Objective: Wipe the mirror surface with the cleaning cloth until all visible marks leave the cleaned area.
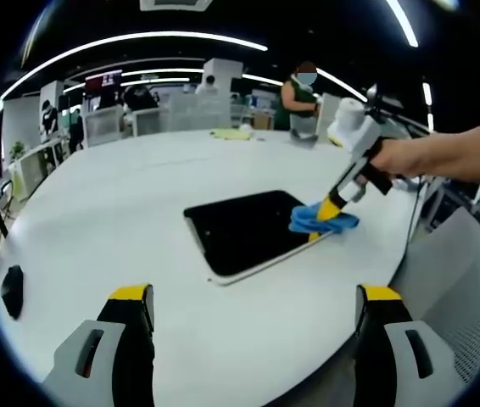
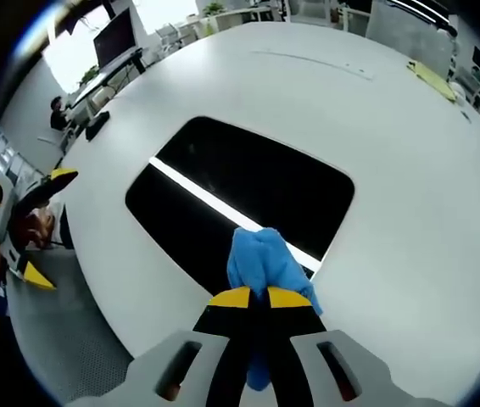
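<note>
Wipe step in hand: right gripper (image 2: 251, 297) has its jaws clamped on the blue cleaning cloth (image 2: 263, 261), which bunches out past the tips and presses on the mirror (image 2: 248, 191) near its closest edge. The left gripper view shows the same thing from the side — right gripper (image 1: 335, 206) angled down, cloth (image 1: 323, 221) on the mirror (image 1: 244, 231) at the edge nearest the holding hand (image 1: 410, 157). The mirror lies flat on the white table (image 1: 121, 220), dark glass reflecting a ceiling light strip; no marks can be made out at this resolution, so how much is left to clean can't be judged. Most of the glass lies beyond the cloth, so the next move probably calls for a stroke across toward the opposite edge, keeping pressure down and the cloth flat. Left gripper (image 1: 255, 305) hangs off to the side — jaws wide apart, holding nothing, well apart from the mirror. It could steady the frame if the mirror slides.
</note>
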{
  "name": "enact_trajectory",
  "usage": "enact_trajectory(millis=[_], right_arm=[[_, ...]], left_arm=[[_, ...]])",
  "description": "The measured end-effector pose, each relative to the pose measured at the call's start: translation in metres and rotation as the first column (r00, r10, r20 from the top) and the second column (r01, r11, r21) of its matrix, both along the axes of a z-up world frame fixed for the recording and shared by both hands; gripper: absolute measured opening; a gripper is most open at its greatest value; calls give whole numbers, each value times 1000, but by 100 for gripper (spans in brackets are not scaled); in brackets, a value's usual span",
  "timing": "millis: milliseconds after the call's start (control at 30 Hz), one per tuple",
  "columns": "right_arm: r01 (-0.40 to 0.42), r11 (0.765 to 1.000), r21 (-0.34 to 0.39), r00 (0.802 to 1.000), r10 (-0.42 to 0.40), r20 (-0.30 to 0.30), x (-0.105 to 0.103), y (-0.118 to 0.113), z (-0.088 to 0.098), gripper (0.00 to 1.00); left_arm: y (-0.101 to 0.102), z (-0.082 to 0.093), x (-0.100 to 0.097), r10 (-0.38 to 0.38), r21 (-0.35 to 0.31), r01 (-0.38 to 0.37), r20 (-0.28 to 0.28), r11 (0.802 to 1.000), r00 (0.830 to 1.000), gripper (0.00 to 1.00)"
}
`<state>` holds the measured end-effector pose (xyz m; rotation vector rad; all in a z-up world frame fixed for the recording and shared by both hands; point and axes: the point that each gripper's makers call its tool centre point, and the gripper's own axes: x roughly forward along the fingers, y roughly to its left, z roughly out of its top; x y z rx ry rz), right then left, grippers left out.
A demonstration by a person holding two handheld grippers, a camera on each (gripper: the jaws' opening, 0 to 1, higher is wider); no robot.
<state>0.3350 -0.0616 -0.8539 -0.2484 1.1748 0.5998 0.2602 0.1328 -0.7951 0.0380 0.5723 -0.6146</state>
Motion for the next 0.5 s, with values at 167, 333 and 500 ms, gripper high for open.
enact_trajectory(millis=[167,333,500], right_arm=[[-7,1000,3,1000,7,-4,0,8,0,0],[-13,1000,3,1000,13,-6,0,12,0,0],[-9,1000,7,1000,9,-9,-1,16,0,0]], left_arm=[[0,0,0,-1,-1,1,1,1000,1000,99],[-1,0,0,-3,-1,3,1,1000,1000,99],[-1,1,0,-2,-4,2,1,1000,1000,99]])
